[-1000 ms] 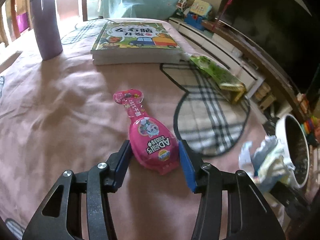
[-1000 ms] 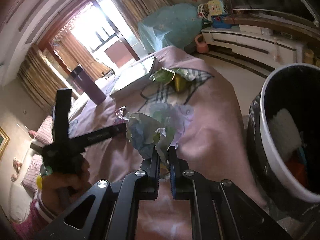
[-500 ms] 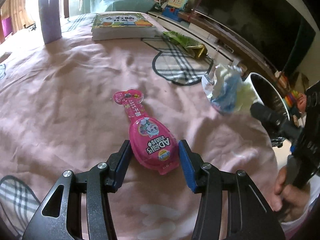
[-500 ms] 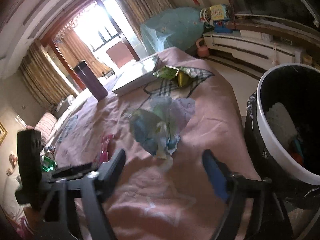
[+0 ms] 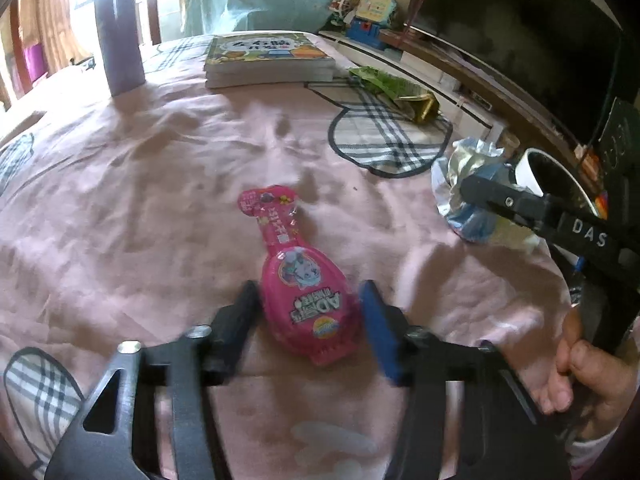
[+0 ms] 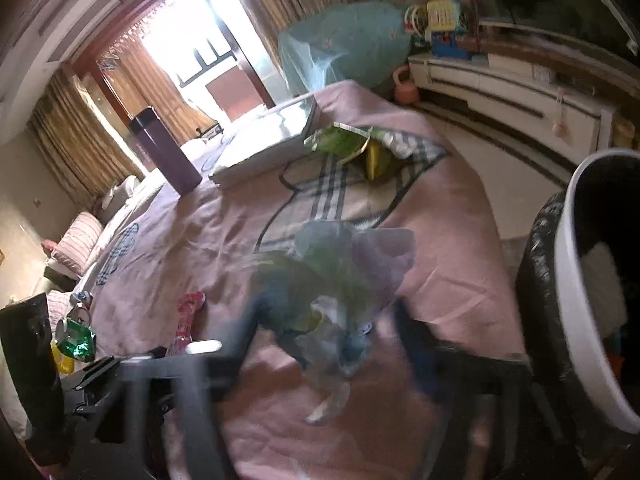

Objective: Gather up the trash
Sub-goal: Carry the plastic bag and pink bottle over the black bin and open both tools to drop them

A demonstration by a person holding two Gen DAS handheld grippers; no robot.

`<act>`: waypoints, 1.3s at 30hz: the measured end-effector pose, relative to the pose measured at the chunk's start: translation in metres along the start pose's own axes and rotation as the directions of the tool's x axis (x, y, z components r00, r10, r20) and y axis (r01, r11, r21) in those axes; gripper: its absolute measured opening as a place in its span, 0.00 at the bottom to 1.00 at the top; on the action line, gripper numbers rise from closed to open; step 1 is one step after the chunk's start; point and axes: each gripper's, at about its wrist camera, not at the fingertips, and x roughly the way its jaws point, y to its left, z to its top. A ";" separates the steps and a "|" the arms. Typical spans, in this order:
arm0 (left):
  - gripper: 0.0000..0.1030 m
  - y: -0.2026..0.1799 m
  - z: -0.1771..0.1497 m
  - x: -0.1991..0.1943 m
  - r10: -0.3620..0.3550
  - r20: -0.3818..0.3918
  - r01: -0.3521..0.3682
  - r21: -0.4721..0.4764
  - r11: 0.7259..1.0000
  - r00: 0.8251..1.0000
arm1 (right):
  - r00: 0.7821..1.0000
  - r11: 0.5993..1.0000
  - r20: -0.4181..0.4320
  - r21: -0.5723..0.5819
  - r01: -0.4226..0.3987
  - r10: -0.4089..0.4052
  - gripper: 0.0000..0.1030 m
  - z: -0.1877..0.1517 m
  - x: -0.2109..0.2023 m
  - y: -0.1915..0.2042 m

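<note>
Pink plastic toy packet (image 5: 306,292), bulb-shaped with a narrow printed neck, lies on the pink bedspread (image 5: 140,184) between the left gripper (image 5: 308,320) pads, gaps visible either side. Crumpled blue-white-green wrapper (image 6: 332,280), near the white bin (image 6: 580,280), sits between the right gripper (image 6: 324,320) jaws, which have just been closing; blur hides any contact.

A purple tumbler (image 5: 118,36) stands upright near the far left edge of the pink bedspread (image 5: 140,184). Just to its right, a stack of picture books (image 5: 268,60) lies flat along the far edge, apart from the tumbler. Beyond the bed sits a bundle under a teal cover (image 6: 344,48), with colourful toys (image 6: 442,24) on a low white cabinet (image 6: 512,100). Tan curtains (image 6: 76,148) hang beside the bright window (image 6: 200,56). Striped pillows (image 6: 76,244) lie at the far left.
</note>
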 end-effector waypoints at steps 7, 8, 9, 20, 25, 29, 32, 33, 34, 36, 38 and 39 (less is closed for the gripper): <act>0.47 -0.012 -0.005 -0.009 -0.031 0.007 0.031 0.026 0.999 0.999 | 0.998 1.000 0.059 -0.009 -0.018 0.019 0.35 -0.011 -0.030 0.007; 0.47 -0.016 -0.006 -0.011 -0.035 0.008 0.035 0.034 0.999 0.999 | 0.998 1.000 0.065 -0.004 -0.025 0.025 0.35 -0.014 -0.036 0.006; 0.47 -0.019 -0.007 -0.012 -0.038 0.009 0.038 0.040 0.998 0.999 | 0.997 1.000 0.068 0.001 -0.030 0.030 0.35 -0.015 -0.039 0.006; 0.47 -0.067 -0.009 -0.030 -0.081 0.031 0.077 0.132 0.988 0.996 | 0.991 0.998 0.125 0.038 -0.040 0.035 0.35 -0.034 -0.090 -0.004; 0.47 -0.090 -0.009 -0.037 -0.099 0.040 0.090 0.176 0.980 0.994 | 0.988 0.998 0.151 0.059 -0.029 0.020 0.35 -0.039 -0.109 -0.015; 0.47 -0.109 -0.008 -0.041 -0.112 0.045 0.100 0.210 0.973 0.993 | 0.985 0.997 0.174 0.078 -0.017 0.004 0.35 -0.042 -0.123 -0.027; 0.47 -0.123 -0.006 -0.042 -0.123 0.047 0.109 0.232 0.967 0.991 | 0.982 0.995 0.191 0.095 -0.007 -0.011 0.35 -0.043 -0.133 -0.037; 0.47 -0.127 -0.006 -0.043 -0.125 0.048 0.110 0.239 0.965 0.991 | 0.980 0.995 0.196 0.100 -0.003 -0.017 0.35 -0.042 -0.136 -0.040; 0.47 -0.133 -0.005 -0.043 -0.130 0.048 0.114 0.249 0.962 0.990 | 0.979 0.994 0.203 0.108 0.002 -0.024 0.35 -0.042 -0.139 -0.045; 0.47 -0.142 -0.003 -0.044 -0.136 0.049 0.119 0.264 0.957 0.989 | 0.976 0.993 0.213 0.120 0.011 -0.037 0.35 -0.042 -0.145 -0.053; 0.47 -0.154 0.000 -0.045 -0.148 0.054 0.127 0.284 0.951 0.988 | 0.974 0.991 0.222 0.133 0.021 -0.051 0.35 -0.041 -0.150 -0.061; 0.47 -0.158 0.001 -0.045 -0.151 0.055 0.129 0.289 0.949 0.987 | 0.972 0.990 0.227 0.139 0.026 -0.057 0.35 -0.040 -0.153 -0.065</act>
